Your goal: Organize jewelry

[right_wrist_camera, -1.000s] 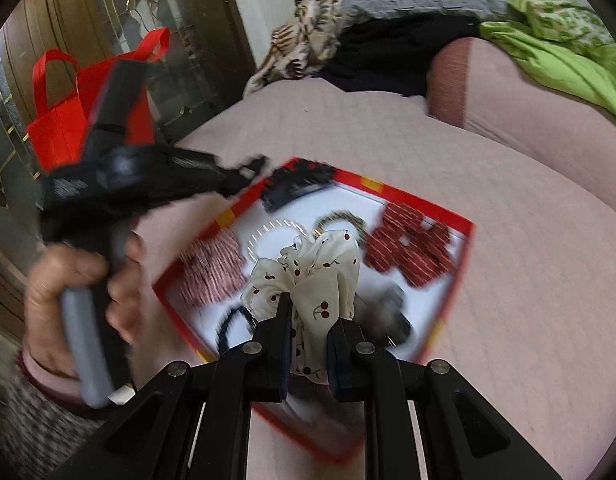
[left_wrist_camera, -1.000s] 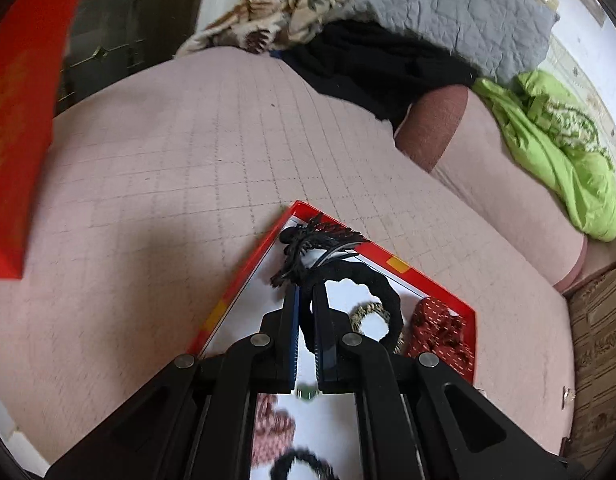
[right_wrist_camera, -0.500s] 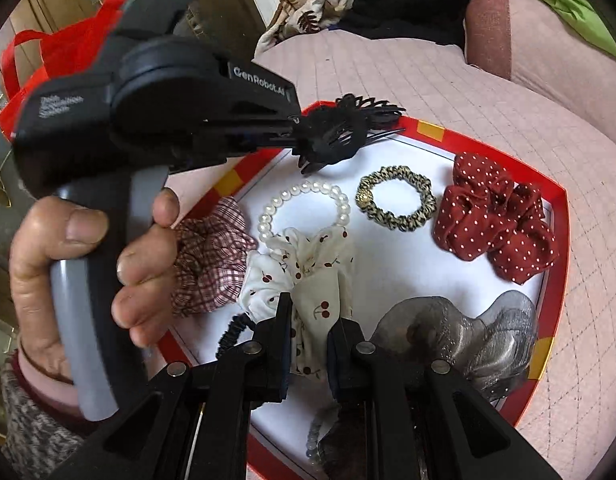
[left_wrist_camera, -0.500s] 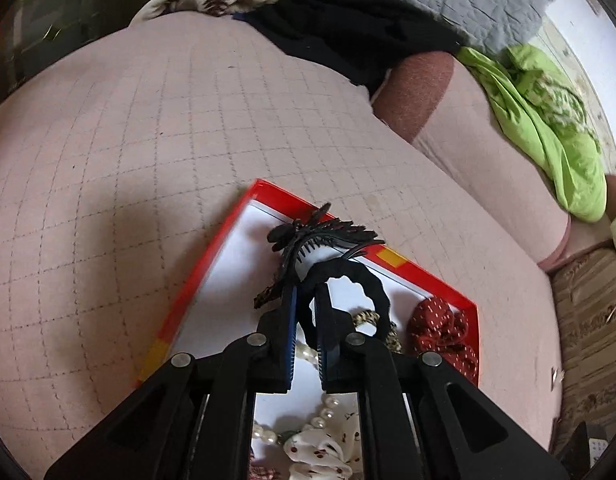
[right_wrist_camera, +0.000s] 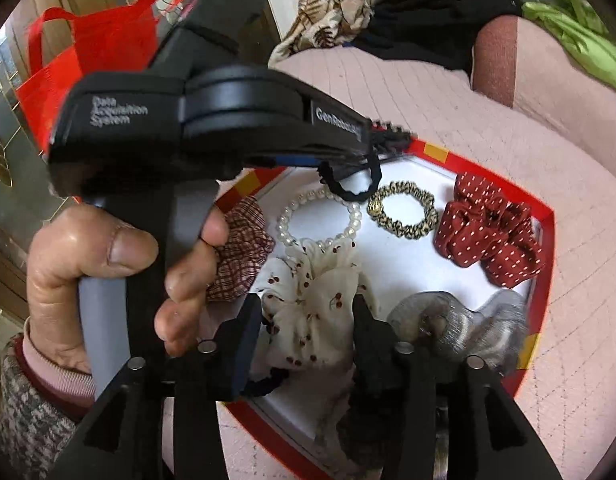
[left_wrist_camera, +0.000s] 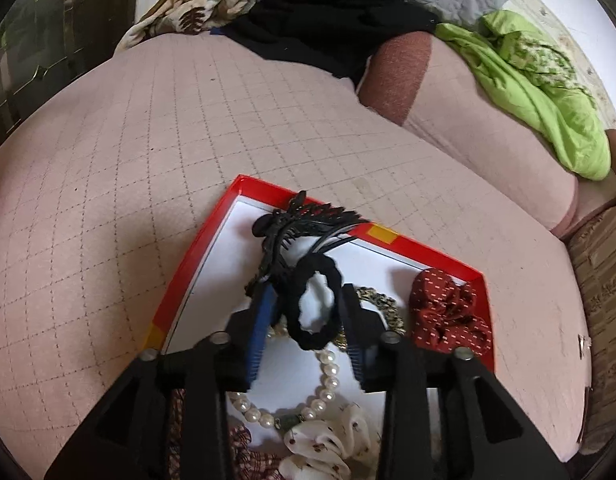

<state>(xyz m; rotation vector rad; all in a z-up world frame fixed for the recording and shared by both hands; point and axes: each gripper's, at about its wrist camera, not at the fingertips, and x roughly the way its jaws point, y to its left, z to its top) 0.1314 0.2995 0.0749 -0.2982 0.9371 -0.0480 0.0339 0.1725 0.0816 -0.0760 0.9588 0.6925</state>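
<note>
A red-rimmed white tray [left_wrist_camera: 426,251] [right_wrist_camera: 546,240] lies on the pink quilted bed. My left gripper [left_wrist_camera: 306,300] is open just above it; a black hair tie [left_wrist_camera: 314,300] [right_wrist_camera: 352,184] hangs between the spread fingers, over a black claw clip [left_wrist_camera: 296,224]. My right gripper [right_wrist_camera: 308,312] is open around a white cherry-print scrunchie [right_wrist_camera: 312,292] lying in the tray. Also in the tray are a pearl bracelet [right_wrist_camera: 320,216] [left_wrist_camera: 326,372], a leopard hair tie [right_wrist_camera: 402,214], a red dotted scrunchie [right_wrist_camera: 488,232] [left_wrist_camera: 448,312], a grey scrunchie [right_wrist_camera: 460,324] and a plaid scrunchie [right_wrist_camera: 240,252].
The left gripper's body and the hand holding it [right_wrist_camera: 120,264] fill the left of the right wrist view. A red bag [right_wrist_camera: 92,52] stands left of the bed. Green [left_wrist_camera: 540,96], black [left_wrist_camera: 328,28] and patterned [left_wrist_camera: 212,4] cloths lie at the bed's far end.
Both grippers have opened. The left one let go of the black hair tie over the tray's far corner; the right one released the white cherry scrunchie into the tray.
</note>
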